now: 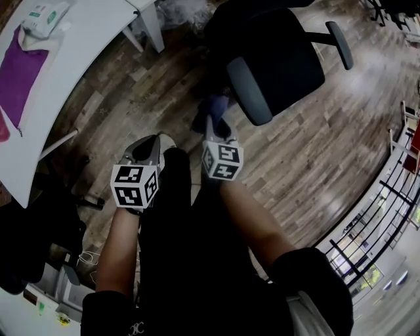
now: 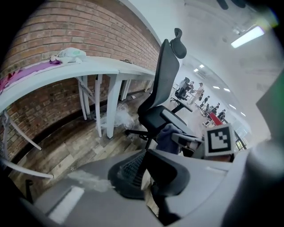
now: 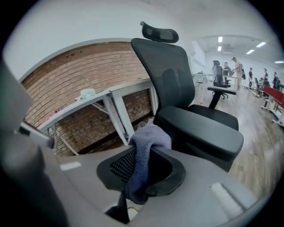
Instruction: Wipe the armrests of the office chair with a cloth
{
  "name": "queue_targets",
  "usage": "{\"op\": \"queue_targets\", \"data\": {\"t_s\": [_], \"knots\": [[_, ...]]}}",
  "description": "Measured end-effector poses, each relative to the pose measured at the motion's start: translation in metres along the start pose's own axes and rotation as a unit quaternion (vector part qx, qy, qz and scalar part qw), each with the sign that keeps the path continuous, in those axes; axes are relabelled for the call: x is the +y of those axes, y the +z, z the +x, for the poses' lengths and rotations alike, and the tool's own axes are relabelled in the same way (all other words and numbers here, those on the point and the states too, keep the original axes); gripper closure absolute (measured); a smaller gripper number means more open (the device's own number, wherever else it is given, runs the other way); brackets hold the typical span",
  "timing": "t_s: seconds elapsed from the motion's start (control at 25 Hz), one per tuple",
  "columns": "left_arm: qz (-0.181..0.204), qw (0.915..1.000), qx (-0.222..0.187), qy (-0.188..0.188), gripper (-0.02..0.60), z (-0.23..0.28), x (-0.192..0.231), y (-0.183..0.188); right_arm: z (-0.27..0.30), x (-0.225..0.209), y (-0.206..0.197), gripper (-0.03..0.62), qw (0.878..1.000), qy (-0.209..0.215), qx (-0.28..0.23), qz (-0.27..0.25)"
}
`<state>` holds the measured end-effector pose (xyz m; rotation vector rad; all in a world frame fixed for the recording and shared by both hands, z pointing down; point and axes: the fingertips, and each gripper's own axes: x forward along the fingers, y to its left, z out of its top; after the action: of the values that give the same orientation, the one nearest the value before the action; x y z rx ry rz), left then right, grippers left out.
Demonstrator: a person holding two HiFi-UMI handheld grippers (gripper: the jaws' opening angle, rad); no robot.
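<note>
A black office chair [image 1: 275, 59] stands ahead of me, with a grey padded near armrest [image 1: 249, 92] and a far armrest [image 1: 340, 44]. My right gripper [image 1: 220, 134] is shut on a blue-grey cloth [image 1: 216, 105], held just short of the near armrest's front end without touching it. In the right gripper view the cloth [image 3: 144, 150] hangs over the jaws of the gripper [image 3: 144, 164], with the armrest pad [image 3: 199, 131] close behind. My left gripper [image 1: 147, 147] hangs lower left, jaws together and empty. The left gripper view looks past that gripper [image 2: 146, 173] to the chair [image 2: 164, 84] and the cloth [image 2: 171, 137].
A white desk [image 1: 85, 46] stands at the left with a purple cloth [image 1: 23, 72] and a white packet [image 1: 42, 16] on it, against a brick wall [image 2: 66, 26]. A metal railing [image 1: 394, 190] runs along the right. The floor is wood planks.
</note>
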<state>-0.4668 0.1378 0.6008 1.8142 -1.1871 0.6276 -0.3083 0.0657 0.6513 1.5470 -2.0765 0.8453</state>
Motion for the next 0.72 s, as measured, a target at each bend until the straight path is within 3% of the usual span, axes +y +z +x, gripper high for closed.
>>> {"op": "queue_targets", "data": {"t_s": [0.2,0.44,0.56,0.72], "knots": [[0.016,0.9996,0.020,-0.010,0.575,0.006,0.001,-0.028,0.036,-0.048,0.004,0.530,0.994,-0.086,-0.042,0.052],[0.009,0.9987,0.050,-0.010,0.575,0.014,0.009,-0.060,0.065,-0.075,0.009,0.530,0.980,-0.147,-0.089,0.104],[0.009,0.9984,0.054,-0.010,0.575,0.017,0.010,-0.063,0.081,-0.081,0.015,0.530,0.977,-0.159,-0.097,0.104],[0.015,0.9981,0.058,-0.011,0.575,0.018,0.010,-0.066,0.112,-0.084,0.004,0.530,0.985,-0.147,-0.068,0.061]]}}
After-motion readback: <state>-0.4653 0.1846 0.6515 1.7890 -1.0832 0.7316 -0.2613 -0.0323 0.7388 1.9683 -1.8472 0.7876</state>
